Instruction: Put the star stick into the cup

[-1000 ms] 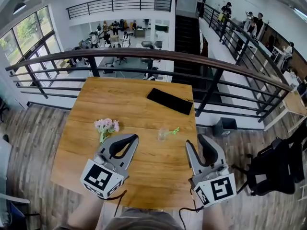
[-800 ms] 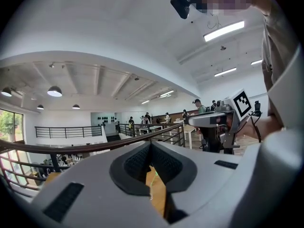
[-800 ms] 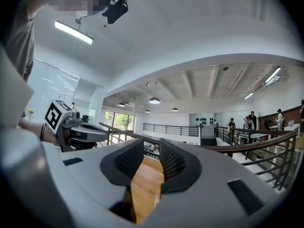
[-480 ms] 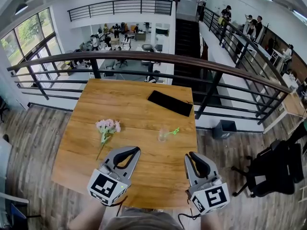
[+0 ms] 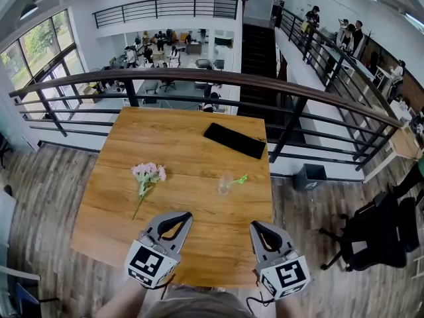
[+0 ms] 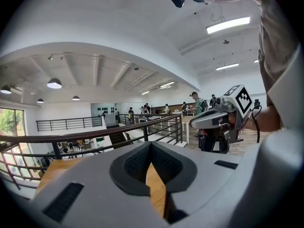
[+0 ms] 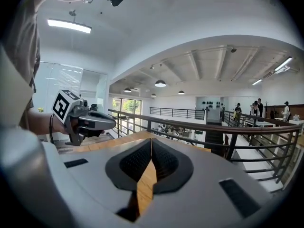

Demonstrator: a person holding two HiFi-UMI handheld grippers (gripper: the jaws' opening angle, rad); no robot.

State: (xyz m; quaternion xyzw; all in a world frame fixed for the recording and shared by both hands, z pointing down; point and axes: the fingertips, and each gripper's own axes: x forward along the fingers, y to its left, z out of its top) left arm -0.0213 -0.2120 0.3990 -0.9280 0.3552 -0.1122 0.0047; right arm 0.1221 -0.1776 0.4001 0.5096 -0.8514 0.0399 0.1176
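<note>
I see the green star stick (image 5: 240,179) slanting up and to the right from the clear cup (image 5: 225,185), which stands toward the right edge of the wooden table (image 5: 199,154). The right gripper (image 5: 256,225) hangs nearer to me over the table's front edge, well apart from the cup, jaws pressed together on nothing. The left gripper (image 5: 185,215) beside it is clenched empty too. Bare wood lies between grippers and cup. Pink flowers (image 5: 147,173) lie to the left, a black slab (image 5: 234,140) farther back, near the railing (image 5: 199,78).
</note>
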